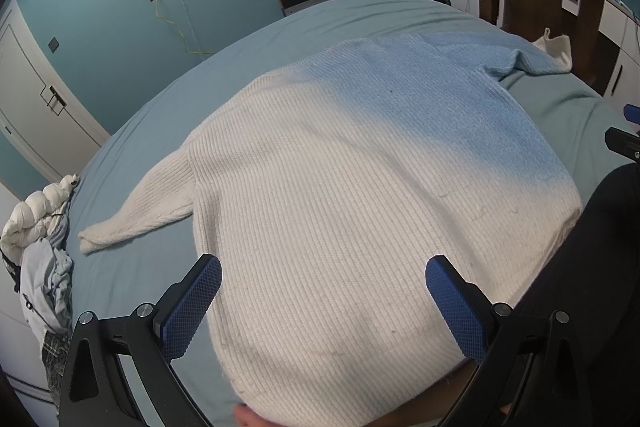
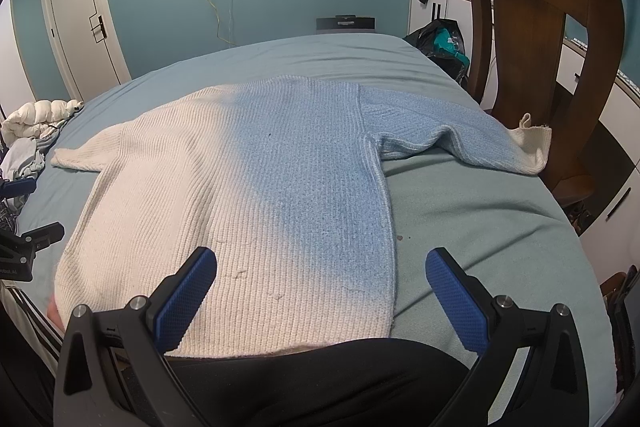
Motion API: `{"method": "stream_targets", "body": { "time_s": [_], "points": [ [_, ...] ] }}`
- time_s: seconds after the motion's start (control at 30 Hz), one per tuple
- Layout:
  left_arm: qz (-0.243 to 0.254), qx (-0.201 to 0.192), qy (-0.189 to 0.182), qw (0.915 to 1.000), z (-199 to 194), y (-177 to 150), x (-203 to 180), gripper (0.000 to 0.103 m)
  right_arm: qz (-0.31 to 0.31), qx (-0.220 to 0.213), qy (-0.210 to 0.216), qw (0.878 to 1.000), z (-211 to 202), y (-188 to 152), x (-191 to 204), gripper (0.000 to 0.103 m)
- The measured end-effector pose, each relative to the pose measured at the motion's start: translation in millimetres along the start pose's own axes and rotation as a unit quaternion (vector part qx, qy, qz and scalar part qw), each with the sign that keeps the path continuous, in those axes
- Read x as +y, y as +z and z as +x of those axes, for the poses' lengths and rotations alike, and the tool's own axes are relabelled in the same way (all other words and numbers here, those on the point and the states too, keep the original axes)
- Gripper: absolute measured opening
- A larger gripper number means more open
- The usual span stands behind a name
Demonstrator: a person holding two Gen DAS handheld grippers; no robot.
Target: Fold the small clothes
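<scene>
A knitted sweater (image 1: 340, 167), cream on the left and fading to light blue on the right, lies spread flat on the bed with both sleeves out; it also shows in the right wrist view (image 2: 248, 179). The cream sleeve (image 1: 140, 211) points left and the blue sleeve (image 2: 452, 139) points right, ending in a cream cuff. My left gripper (image 1: 324, 267) is open and empty above the sweater's near cream hem. My right gripper (image 2: 320, 263) is open and empty above the near right hem edge. The left gripper also appears at the left edge of the right wrist view (image 2: 28, 247).
The bed has a pale blue-green sheet (image 2: 480, 227). A heap of other clothes (image 1: 36, 231) lies at the bed's left edge. A brown wooden chair (image 2: 540, 47) stands at the right side. A dark bag (image 2: 440, 39) and white cabinets are behind.
</scene>
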State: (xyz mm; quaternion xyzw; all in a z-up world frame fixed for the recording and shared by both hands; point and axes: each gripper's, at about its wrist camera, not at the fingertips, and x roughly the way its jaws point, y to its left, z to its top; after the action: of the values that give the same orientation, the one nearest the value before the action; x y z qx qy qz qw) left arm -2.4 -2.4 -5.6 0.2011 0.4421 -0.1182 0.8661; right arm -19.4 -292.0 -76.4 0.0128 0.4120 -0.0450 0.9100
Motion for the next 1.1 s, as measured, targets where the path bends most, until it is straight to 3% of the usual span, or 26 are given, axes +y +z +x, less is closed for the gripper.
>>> {"method": "stream_targets", "body": {
  "time_s": [0.83, 1.0, 1.1],
  "points": [
    [0.004, 0.000, -0.004, 1.0000, -1.8, 0.8, -1.3, 0.103, 0.001, 0.004, 0.003, 1.000, 1.5, -0.3, 5.3, 0.102],
    [-0.041, 0.006, -0.044, 0.9982, -5.3, 3.8, 18.8, 0.103, 0.006, 0.022, 0.015, 1.000, 5.6, 0.4, 3.6, 0.102],
    [-0.091, 0.012, -0.087, 0.9920, -5.9, 7.5, 45.9, 0.103, 0.006, 0.024, 0.024, 0.999, 4.3, -0.2, 3.6, 0.102]
  ]
}}
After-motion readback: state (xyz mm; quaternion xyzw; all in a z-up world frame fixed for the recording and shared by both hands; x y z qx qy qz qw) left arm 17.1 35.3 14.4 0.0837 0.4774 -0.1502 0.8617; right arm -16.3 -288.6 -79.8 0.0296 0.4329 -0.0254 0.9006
